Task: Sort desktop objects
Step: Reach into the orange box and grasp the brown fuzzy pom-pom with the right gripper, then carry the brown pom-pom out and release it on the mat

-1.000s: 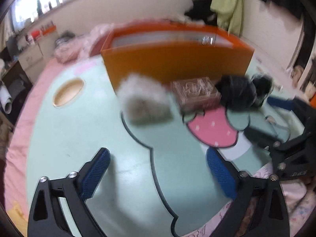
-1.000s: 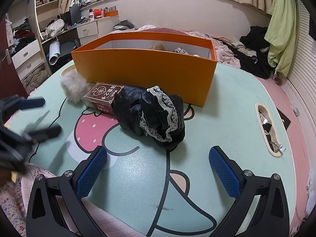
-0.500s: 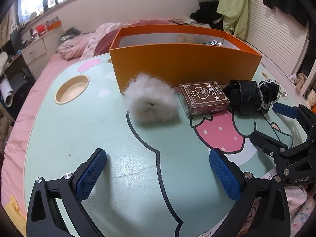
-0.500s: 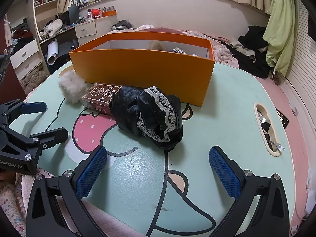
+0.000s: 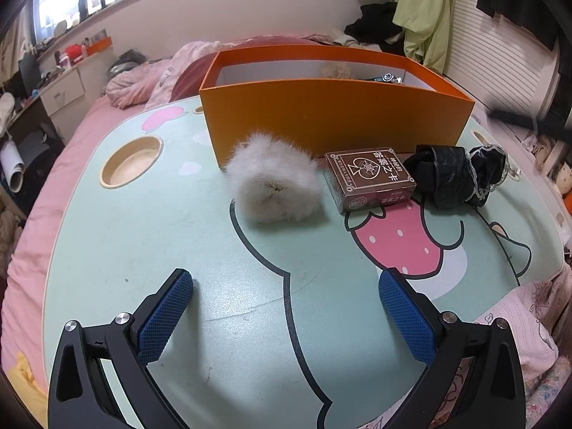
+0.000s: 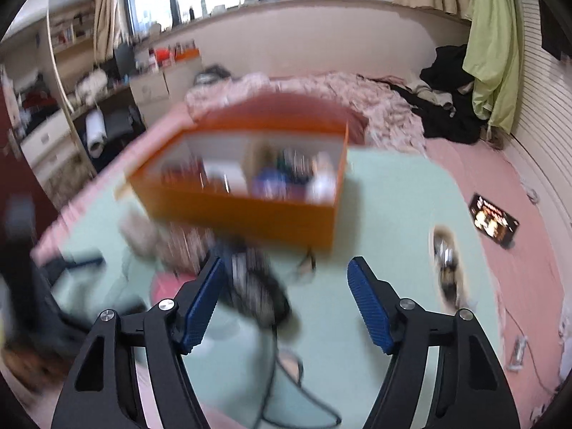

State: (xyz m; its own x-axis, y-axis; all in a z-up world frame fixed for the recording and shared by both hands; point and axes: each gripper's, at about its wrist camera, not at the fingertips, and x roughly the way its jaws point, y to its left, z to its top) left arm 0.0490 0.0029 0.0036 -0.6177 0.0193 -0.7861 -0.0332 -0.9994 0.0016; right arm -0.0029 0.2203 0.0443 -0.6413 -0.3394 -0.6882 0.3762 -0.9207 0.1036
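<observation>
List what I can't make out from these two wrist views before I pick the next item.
- Orange box contents: left wrist view, near wall hides all but a few tops; right wrist view, motion blur smears them.
- Black lace-trimmed cloth: right wrist view, blurred; whether the right claw touches it is unclear.
- Card box print: too small.
- Right claw: left wrist view, only a dark blur at the right edge.

A lived-in bedroom at home: a pink-sheeted bed (image 5: 53,186) with rumpled bedding (image 5: 143,78), hanging clothes (image 5: 425,10), and cluttered drawers (image 5: 64,89).
</observation>
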